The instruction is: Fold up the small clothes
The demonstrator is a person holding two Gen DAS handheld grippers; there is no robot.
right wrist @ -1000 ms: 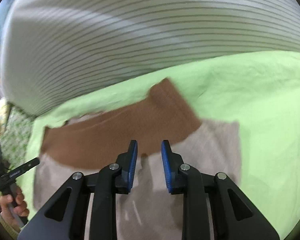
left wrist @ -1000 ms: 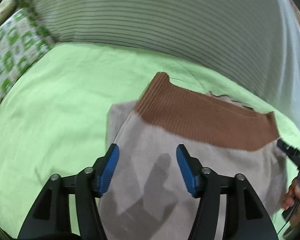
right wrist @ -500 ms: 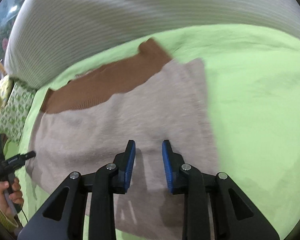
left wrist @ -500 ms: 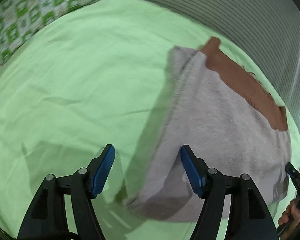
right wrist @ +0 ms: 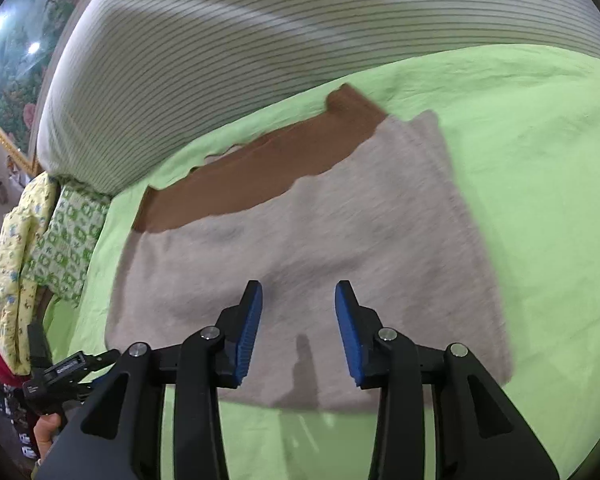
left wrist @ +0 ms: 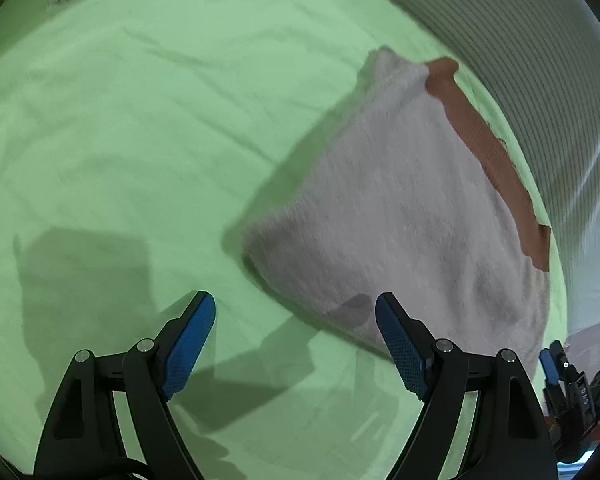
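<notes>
Both claws empty above the folded garment

The right claw [right wrist: 299,310], parted moderately, hovers over the grey garment's [right wrist: 300,248] near edge; the left claw [left wrist: 295,334], wide open, hangs just off its left corner. The garment lies on the green bed [left wrist: 140,140], brown band [right wrist: 260,172] toward the striped pillow [right wrist: 260,48].

You are working in a home bedroom, on a bed spread with a light green sheet [right wrist: 520,128]. A large pillow in a white, thin-striped cover [right wrist: 260,40] lies along its far side. At your left, a green-and-white patterned cushion [right wrist: 70,240] and a yellow printed one [right wrist: 10,264] are stacked at the bed's edge. Behind them hangs a gold-framed painting of trees and flowers [right wrist: 16,64]. A beige knit garment with a brown ribbed band [right wrist: 300,248] lies flat on the sheet.
</notes>
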